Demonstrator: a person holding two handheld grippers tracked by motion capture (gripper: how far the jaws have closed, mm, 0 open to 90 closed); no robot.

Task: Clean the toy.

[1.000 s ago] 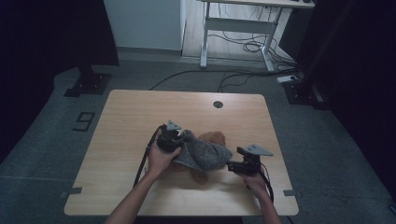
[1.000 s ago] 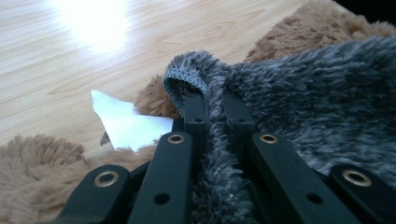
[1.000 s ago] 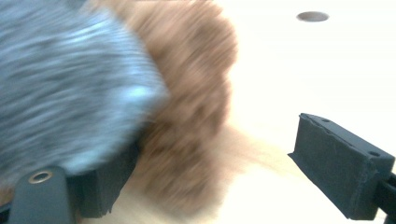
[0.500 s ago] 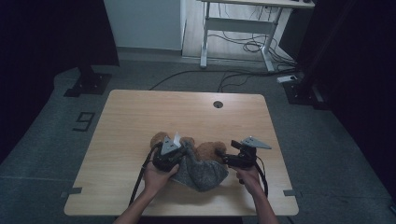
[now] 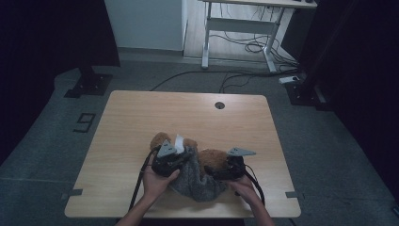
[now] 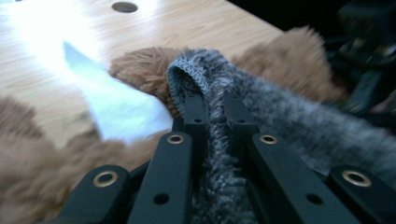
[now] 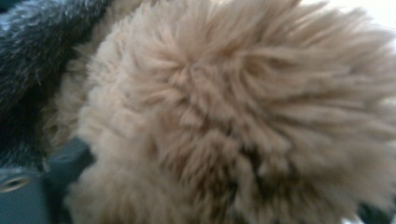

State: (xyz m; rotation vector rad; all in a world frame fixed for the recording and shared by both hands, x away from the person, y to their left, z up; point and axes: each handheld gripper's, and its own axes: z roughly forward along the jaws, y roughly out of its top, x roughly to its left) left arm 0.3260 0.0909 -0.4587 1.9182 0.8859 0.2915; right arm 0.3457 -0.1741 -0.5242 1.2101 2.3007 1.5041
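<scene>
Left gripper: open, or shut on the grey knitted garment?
Shut: left gripper jaws pinch the grey fuzzy knitted garment's ribbed hem.

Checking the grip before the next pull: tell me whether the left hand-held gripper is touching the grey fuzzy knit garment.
Touching. The left gripper view shows the left hand-held gripper with both black jaws clamped on the grey fuzzy knit garment.

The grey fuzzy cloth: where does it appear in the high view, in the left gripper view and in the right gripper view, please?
High view: the grey fuzzy cloth lies near the table's front edge, between the two hands, over the brown plush toy.
Left gripper view: centre and right, its hem pinched between the left gripper jaws.
Right gripper view: dark strip at the upper left corner.
Shared landmark: the brown plush toy, beside the cloth in all three views.
</scene>
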